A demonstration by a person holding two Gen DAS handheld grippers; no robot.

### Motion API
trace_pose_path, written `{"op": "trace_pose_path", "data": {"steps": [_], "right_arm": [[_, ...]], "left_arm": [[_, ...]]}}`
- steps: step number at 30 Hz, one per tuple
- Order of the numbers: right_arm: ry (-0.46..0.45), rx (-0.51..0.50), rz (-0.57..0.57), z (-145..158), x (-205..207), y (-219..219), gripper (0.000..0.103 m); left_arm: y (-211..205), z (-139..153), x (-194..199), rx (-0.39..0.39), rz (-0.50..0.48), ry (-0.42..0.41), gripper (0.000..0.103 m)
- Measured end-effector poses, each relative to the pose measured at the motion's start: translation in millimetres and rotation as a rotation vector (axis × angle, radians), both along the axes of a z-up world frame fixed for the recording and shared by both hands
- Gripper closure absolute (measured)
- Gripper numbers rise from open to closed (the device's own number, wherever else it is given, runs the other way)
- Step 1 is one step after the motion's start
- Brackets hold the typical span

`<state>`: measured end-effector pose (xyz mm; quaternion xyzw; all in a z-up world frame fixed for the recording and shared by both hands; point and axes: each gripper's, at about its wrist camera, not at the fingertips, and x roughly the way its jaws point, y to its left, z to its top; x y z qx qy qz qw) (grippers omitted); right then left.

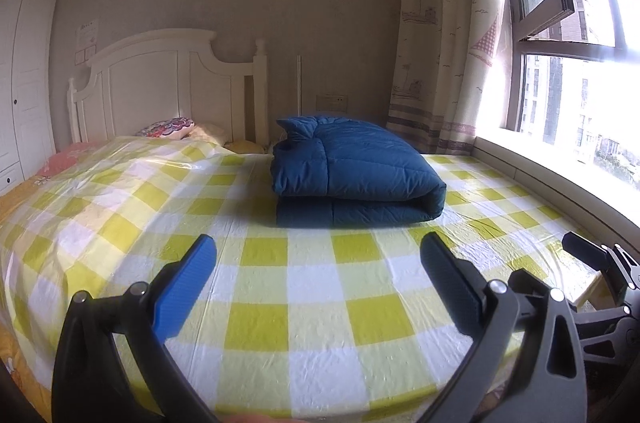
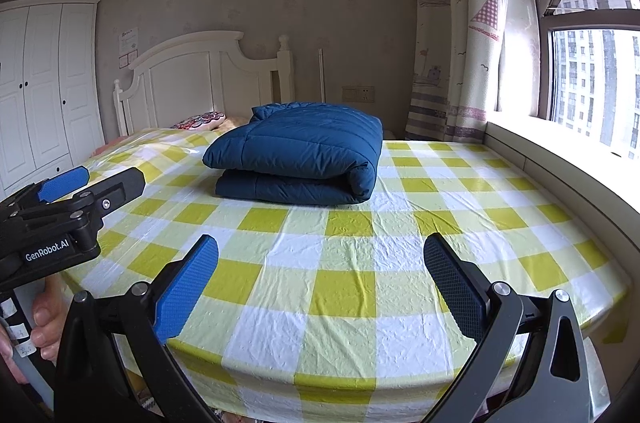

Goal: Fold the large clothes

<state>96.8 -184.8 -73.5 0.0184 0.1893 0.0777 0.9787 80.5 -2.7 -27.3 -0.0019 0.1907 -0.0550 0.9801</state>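
Left wrist view
Garment: I see the blue quilted coat point(image 1: 352, 171) folded into a thick stack, its rounded fold toward the window point(image 1: 576, 35).
Position: on the checked bedcover point(image 1: 304, 303), beyond my fingers.
Left gripper point(image 1: 318, 263): spread wide, holding nothing.

Right wrist view
Writing: "GenRobot.AI" on the left gripper's body.
Right gripper point(image 2: 320, 263): released, empty.
Surroundings: headboard point(image 2: 200, 79) and pillow point(image 2: 200, 121) behind the coat; wardrobe point(image 2: 44, 79) farther left; a hand point(image 2: 44, 319) on the left tool.

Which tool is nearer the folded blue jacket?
Roughly equal. The left tool and right tool are both open and back from the blue jacket; left sits further left.
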Motion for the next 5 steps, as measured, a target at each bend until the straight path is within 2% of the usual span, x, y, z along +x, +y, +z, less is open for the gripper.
{"op": "trace_pose_path", "data": {"steps": [2, 5], "right_arm": [[0.016, -0.003, 0.000, -0.9, 13.2, -5.7, 0.004], [0.040, -0.044, -0.023, 7.3, 42.8, -29.6, 0.004]], "left_arm": [[20.6, -2.6, 26.9, 0.003, 0.030, 0.058, 0.002], [72.1, -0.7, 76.6, 0.059, 0.142, 0.104, 0.002]]}}
